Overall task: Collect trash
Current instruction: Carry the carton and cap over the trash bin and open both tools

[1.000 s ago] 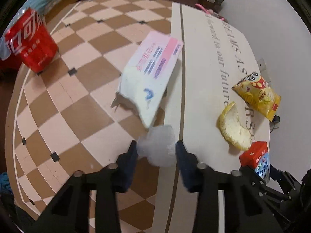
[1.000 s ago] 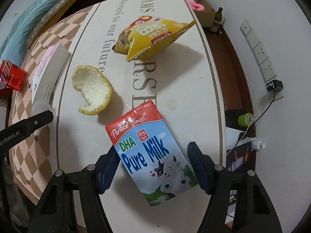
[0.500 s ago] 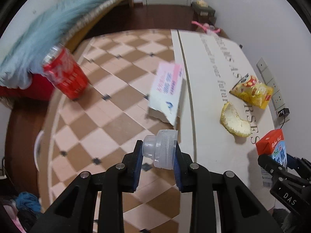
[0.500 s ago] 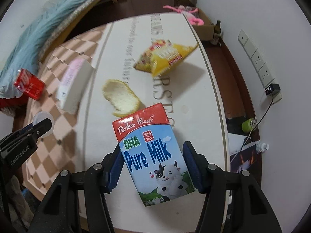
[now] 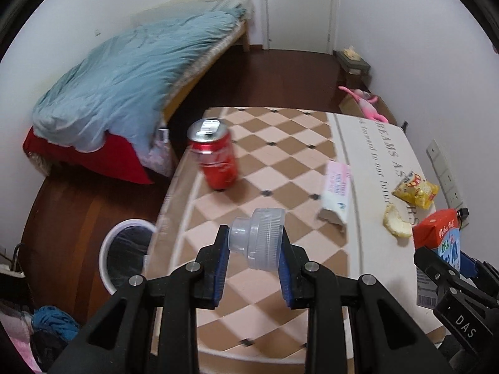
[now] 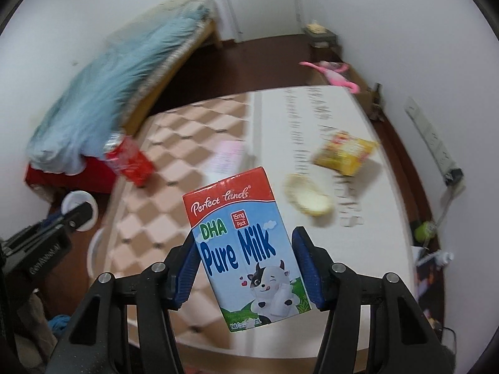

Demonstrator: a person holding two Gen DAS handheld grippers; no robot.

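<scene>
1. A small bedroom: a bed [image 5: 131, 71] with a blue quilt against the far wall, a dark wood floor, and a table [image 5: 280, 168] under a checked-and-cream cloth that carries the litter.

2. The step in hand looks like the carry. Both pieces are clear of the tabletop and appear bound for the white bin [image 5: 124, 255], which stands on the floor down and to the left of the left fingers.

3. The left gripper [image 5: 253, 249] is clamped on a clear plastic bottle cap [image 5: 260, 241], pinched across its ribbed sides between the two blue pads, its narrower end pointing left.

4. The right gripper [image 6: 246, 268] is clamped on a milk carton [image 6: 246, 249], one pad on each narrow side; the carton hangs tilted, its red top leaning away to the left.

5. Both tools are held level and well above the table, pointing across it toward the bed, the right one just to the right of the left.

6. The next move probably calls for swinging left and down over the bin's mouth before either grip lets go; the cap is small and could bounce off the rim.

7. Ahead of the fingers on the cloth: a red drink can [image 5: 215, 155], a pink-and-white box [image 5: 335, 191], a piece of peel [image 5: 396, 226] and a yellow snack bag [image 5: 416, 190].
</scene>
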